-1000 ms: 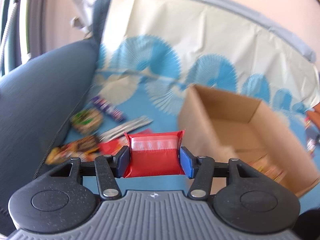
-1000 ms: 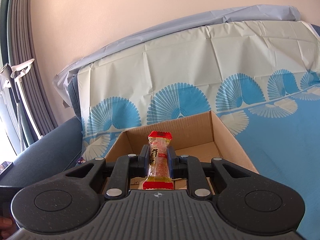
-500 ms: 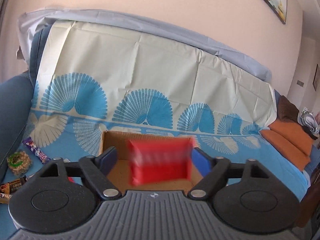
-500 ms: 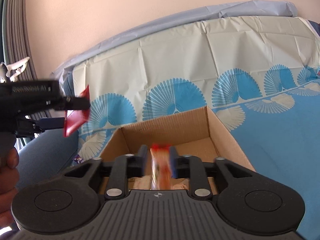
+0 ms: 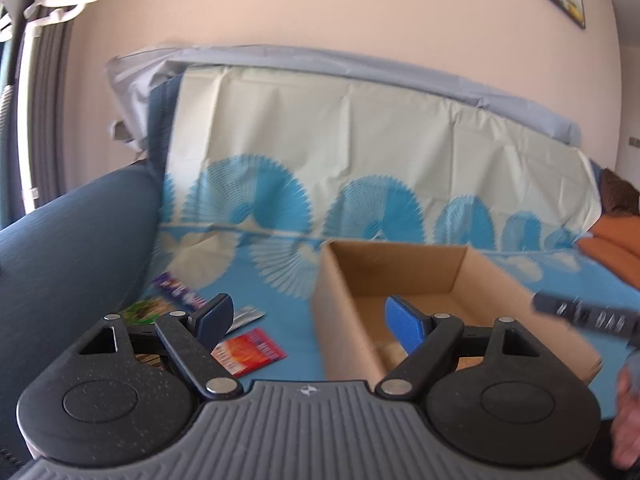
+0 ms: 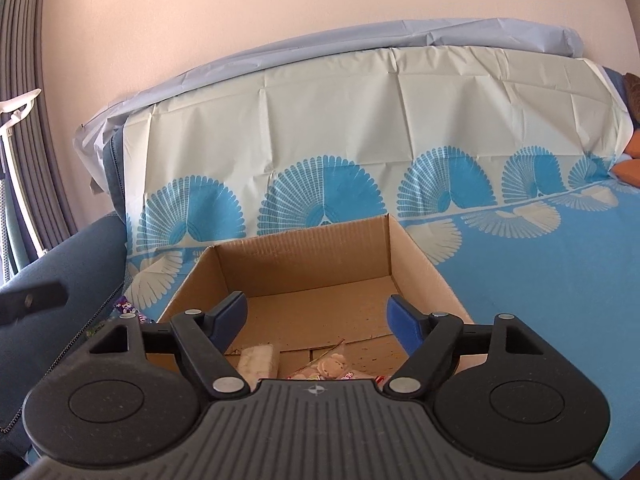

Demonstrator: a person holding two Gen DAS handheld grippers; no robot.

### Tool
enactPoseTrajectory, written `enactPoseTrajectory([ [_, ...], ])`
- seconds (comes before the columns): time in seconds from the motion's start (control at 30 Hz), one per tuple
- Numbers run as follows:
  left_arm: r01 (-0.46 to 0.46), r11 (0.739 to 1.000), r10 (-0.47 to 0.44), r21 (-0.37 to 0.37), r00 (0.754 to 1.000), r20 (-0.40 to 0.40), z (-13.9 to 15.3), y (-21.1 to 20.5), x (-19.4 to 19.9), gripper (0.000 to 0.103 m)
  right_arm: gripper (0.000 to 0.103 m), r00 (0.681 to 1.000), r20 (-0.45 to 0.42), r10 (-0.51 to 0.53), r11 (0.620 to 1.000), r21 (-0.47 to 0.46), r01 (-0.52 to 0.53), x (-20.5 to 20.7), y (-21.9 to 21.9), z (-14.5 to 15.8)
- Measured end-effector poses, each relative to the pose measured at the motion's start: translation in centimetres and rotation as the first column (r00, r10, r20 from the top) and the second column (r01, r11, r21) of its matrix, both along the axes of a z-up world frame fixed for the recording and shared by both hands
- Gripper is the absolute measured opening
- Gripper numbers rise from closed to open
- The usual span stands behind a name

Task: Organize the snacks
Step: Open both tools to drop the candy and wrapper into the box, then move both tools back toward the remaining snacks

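An open cardboard box (image 6: 304,268) sits on a blue fan-patterned sheet (image 6: 540,300) over a sofa. My right gripper (image 6: 318,308) hovers over the box with its jaws opening and nothing between them. Below it on the box floor lie a white packet (image 6: 258,360) and a clear bag of biscuits (image 6: 328,366). My left gripper (image 5: 308,312) is open and holds nothing, over the box's (image 5: 400,272) left wall. Loose snacks lie left of the box: a red-orange packet (image 5: 250,350), a silver one (image 5: 248,314), a purple one (image 5: 180,290) and a green one (image 5: 146,310).
The dark blue sofa arm (image 5: 72,248) rises at the left, close to the loose snacks. A person's hand (image 5: 628,420) shows at the right edge of the left wrist view. Orange cushions (image 5: 616,240) lie far right. The sofa back stands behind the box.
Both grippers opened and let go: the red packet left the left jaws and the red-capped snack stick left the right jaws. The left gripper swung over the box, then back left.
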State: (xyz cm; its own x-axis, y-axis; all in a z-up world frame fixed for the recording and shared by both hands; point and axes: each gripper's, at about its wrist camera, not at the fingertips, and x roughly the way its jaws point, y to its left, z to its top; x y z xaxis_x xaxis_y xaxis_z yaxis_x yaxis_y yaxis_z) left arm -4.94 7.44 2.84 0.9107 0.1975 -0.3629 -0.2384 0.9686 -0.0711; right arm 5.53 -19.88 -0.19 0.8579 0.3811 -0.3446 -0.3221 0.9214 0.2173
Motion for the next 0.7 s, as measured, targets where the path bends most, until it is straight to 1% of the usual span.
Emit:
enactPoseTrajectory([
  [0.1,-0.008,1.0,0.007,-0.024,1.0,-0.029,-1.7,3.0,-2.1,0.087,0.079,1.0,-0.002,-0.011,1.0,-0.015,0.011,-0.4,0.3,0.1],
  [0.17,0.004,0.998,-0.006,-0.059,0.999,-0.043,-2.4,4.9,-3.2,0.082,0.079,1.0,-0.001,-0.012,1.0,-0.027,0.012,-0.7,0.8,0.2],
  [0.2,0.011,0.996,-0.015,-0.083,0.999,-0.05,-2.6,5.8,-3.8,0.074,0.079,1.0,0.001,-0.012,0.999,-0.035,0.012,-0.8,1.1,0.2],
  [0.23,0.007,0.995,-0.013,-0.095,0.998,-0.058,-2.8,6.5,-4.2,0.06,0.079,1.0,0.004,-0.01,0.999,-0.044,0.011,-1.0,1.5,0.2],
  [0.27,-0.005,0.995,-0.002,-0.099,0.997,-0.071,-3.0,7.2,-4.4,0.052,0.078,1.0,0.008,-0.008,0.998,-0.055,0.009,-1.1,1.9,0.2],
  [0.33,-0.042,0.995,0.033,-0.094,0.995,-0.098,-3.0,8.3,-4.4,0.023,0.078,1.0,0.019,0.0,0.996,-0.084,0.002,-1.5,2.8,0.2],
  [0.37,-0.053,0.996,0.045,-0.068,0.993,-0.108,-2.9,8.6,-4.1,0.018,0.078,1.0,0.023,0.005,0.995,-0.099,-0.002,-1.6,3.3,0.2],
  [0.4,-0.053,0.998,0.049,-0.039,0.993,-0.109,-2.8,8.8,-3.8,0.016,0.078,1.0,0.026,0.012,0.993,-0.116,-0.009,-1.7,3.9,0.1],
  [0.43,-0.049,0.999,0.047,-0.02,0.993,-0.109,-2.8,8.9,-3.5,0.016,0.075,0.999,0.028,0.019,0.991,-0.13,-0.016,-1.8,4.4,0.1],
  [0.47,-0.042,0.999,0.041,-0.012,0.993,-0.113,-3.0,9.2,-3.0,0.016,0.069,0.999,0.028,0.027,0.99,-0.141,-0.023,-1.9,4.8,0.0],
  [0.5,-0.036,0.999,0.035,-0.006,0.992,-0.124,-3.3,9.4,-2.5,0.016,0.065,0.999,0.026,0.036,0.988,-0.151,-0.031,-1.9,5.2,-0.1],
  [0.53,-0.032,0.999,0.032,0.0,0.989,-0.141,-4.0,9.5,-1.9,0.016,0.059,0.999,0.024,0.046,0.986,-0.161,-0.042,-2.0,5.6,-0.1],
  [0.57,-0.035,0.999,0.034,-0.006,0.984,-0.174,-4.8,9.7,-1.3,0.016,0.055,0.998,0.024,0.055,0.984,-0.173,-0.05,-2.0,6.0,-0.2],
  [0.6,-0.041,0.999,0.036,-0.018,0.977,-0.208,-5.3,10.0,-0.7,0.016,0.054,0.998,0.026,0.063,0.981,-0.186,-0.057,-2.1,6.4,-0.3],
  [0.63,-0.047,0.999,0.04,-0.024,0.974,-0.223,-5.7,10.1,-0.2,0.016,0.054,0.997,0.03,0.07,0.977,-0.205,-0.063,-2.2,6.8,-0.3],
  [0.7,-0.06,0.997,0.047,-0.051,0.974,-0.221,-5.9,10.6,0.0,0.017,0.054,0.996,0.032,0.079,0.969,-0.239,-0.069,-2.3,7.4,-0.5],
])
